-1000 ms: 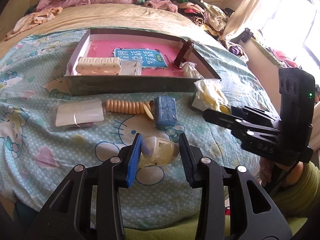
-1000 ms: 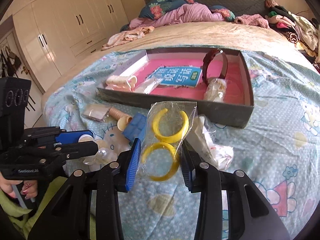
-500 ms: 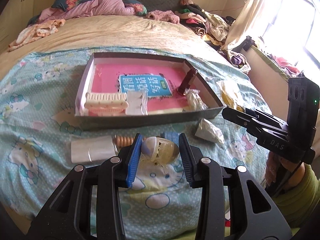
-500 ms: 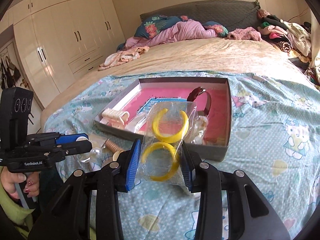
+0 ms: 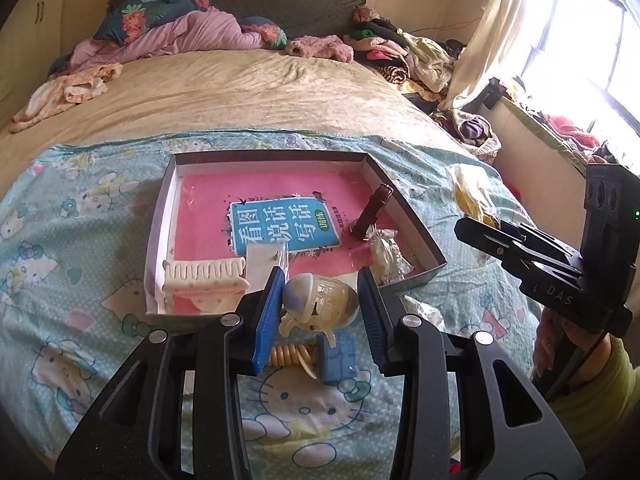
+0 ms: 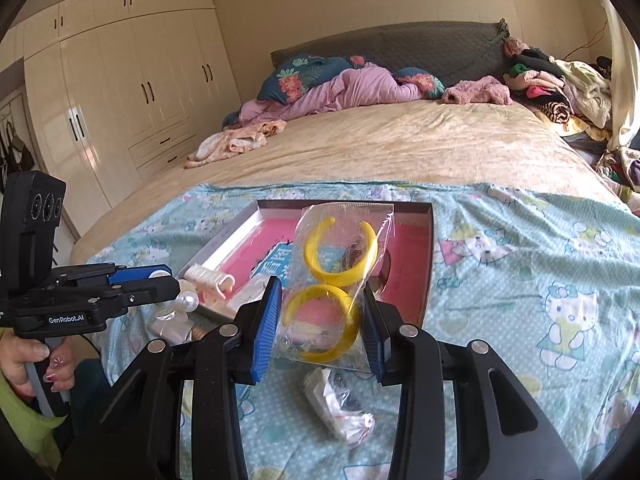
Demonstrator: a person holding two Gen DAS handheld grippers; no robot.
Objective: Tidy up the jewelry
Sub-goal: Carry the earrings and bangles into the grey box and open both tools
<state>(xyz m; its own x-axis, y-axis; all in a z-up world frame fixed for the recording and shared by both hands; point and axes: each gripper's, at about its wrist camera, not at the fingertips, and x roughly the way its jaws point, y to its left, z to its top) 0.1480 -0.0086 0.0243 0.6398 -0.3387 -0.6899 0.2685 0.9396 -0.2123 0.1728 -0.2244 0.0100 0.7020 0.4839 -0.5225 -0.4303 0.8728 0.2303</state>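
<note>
Left wrist view: left tool (image 5: 318, 312) clenched on pearl hair clip (image 5: 320, 304); right tool (image 6: 320, 320) clenched on bagged yellow bangles (image 6: 332, 280) above the box (image 6: 430, 264) on the bed.

A box (image 5: 416, 236) sits on the bed (image 5: 240, 92); inside, a hair claw (image 5: 204, 282) lies front-left, a booklet (image 5: 280, 226) mid-floor, a watch (image 5: 372, 212) right. Before the box lie a beaded bracelet (image 5: 286, 354) and small case (image 5: 338, 356).
</note>
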